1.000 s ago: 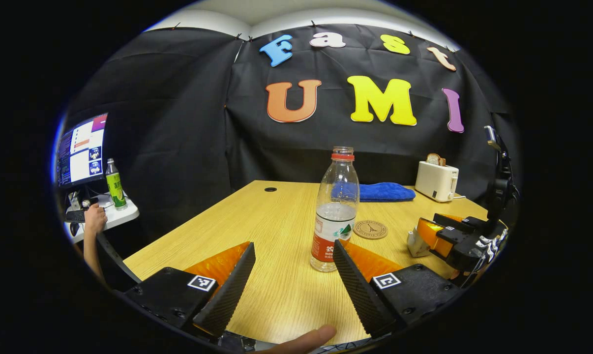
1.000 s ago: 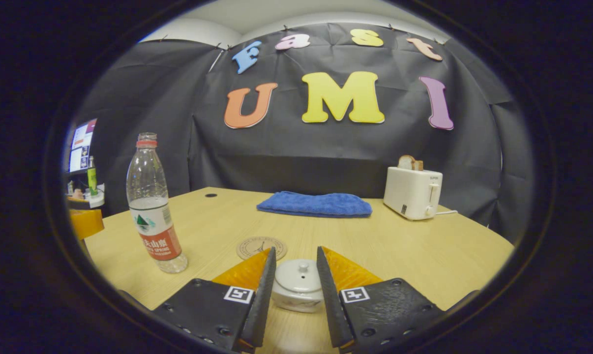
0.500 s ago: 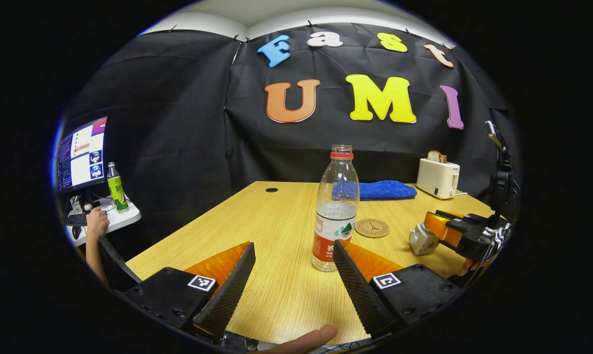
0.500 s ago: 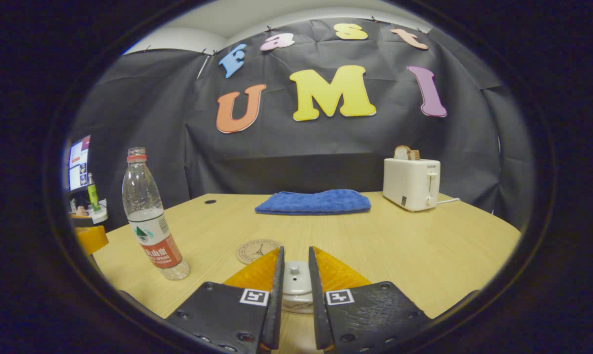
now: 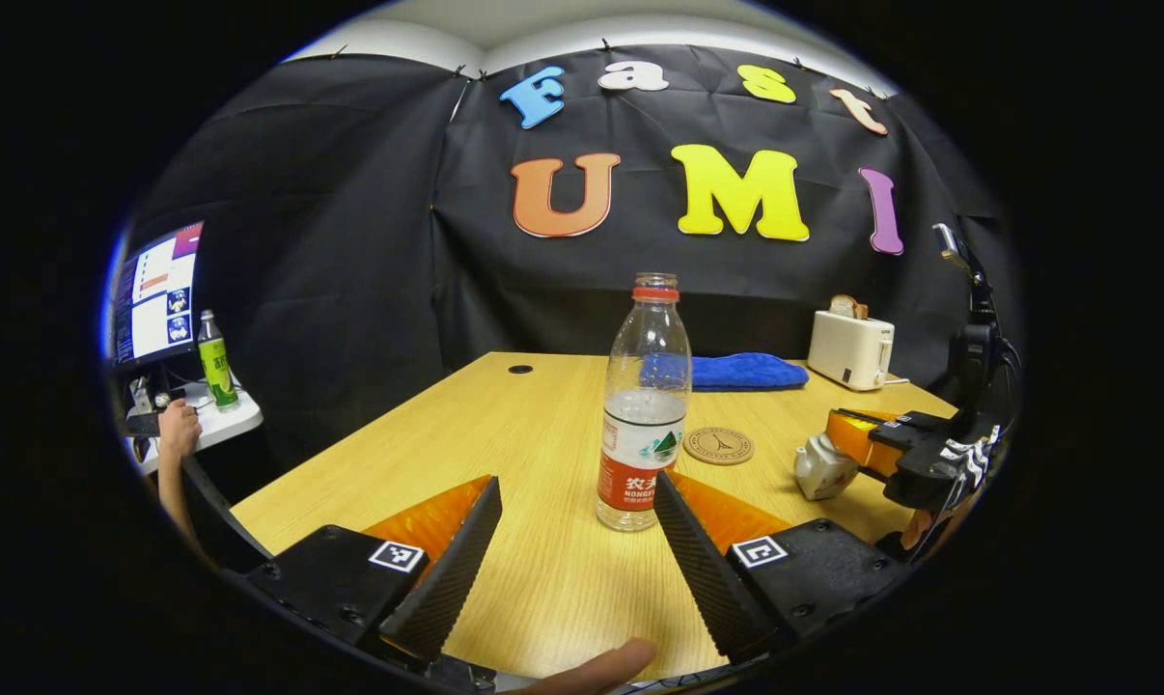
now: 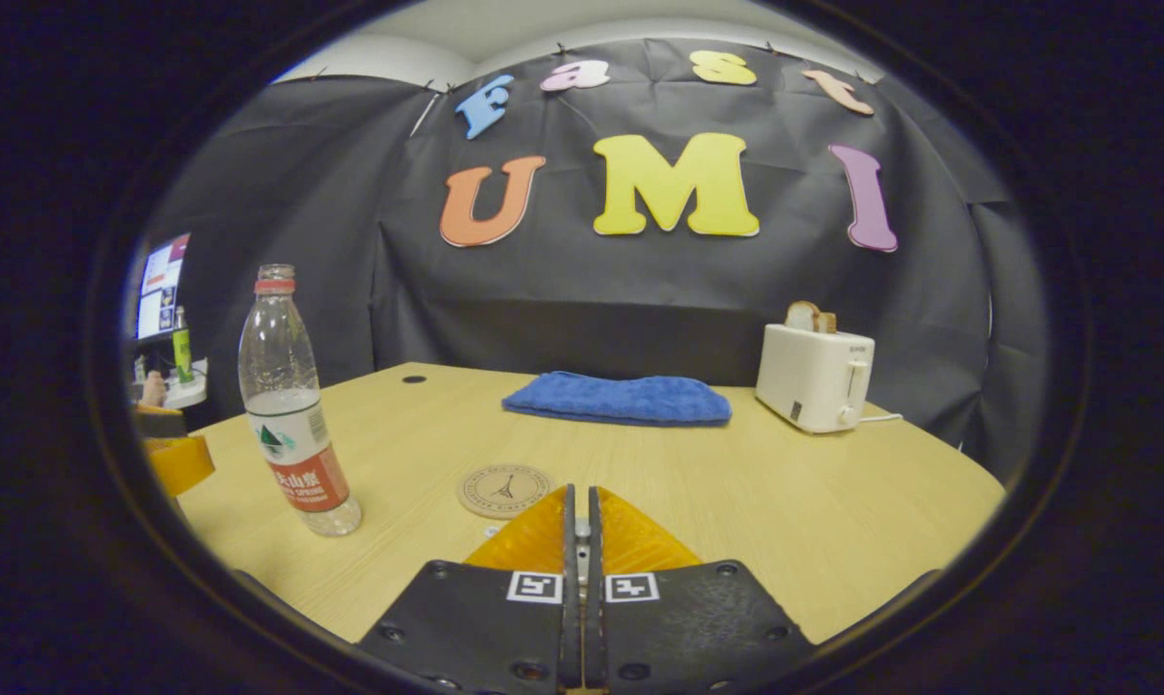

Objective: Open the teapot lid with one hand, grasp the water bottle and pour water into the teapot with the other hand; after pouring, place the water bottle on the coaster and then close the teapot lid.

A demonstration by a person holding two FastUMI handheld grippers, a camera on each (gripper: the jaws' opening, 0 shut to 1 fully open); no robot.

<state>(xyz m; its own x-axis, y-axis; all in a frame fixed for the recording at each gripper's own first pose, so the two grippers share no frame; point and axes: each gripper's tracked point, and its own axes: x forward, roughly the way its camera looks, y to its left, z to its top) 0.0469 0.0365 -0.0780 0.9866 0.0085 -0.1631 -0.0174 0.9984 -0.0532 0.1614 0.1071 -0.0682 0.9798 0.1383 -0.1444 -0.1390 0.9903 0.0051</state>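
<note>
Things on and around the table, counted

One water bottle (image 5: 644, 405), one coaster (image 5: 718, 445), one teapot (image 5: 822, 468), one blue towel (image 6: 619, 399) and one toaster (image 6: 814, 376) sit on one table (image 6: 736, 483); one green bottle (image 5: 216, 359) and one screen (image 5: 154, 293) stand off to the side.

1. Even, soft overhead light in both views; the worktop (image 5: 543, 425) is bright against the dark booth wall.
2. Shadows under objects are faint and short.
3. Strong fisheye bending towards the rims.
4. The monitor (image 5: 155, 294) at left glares, overexposed.
5. Centres are sharp.
</note>
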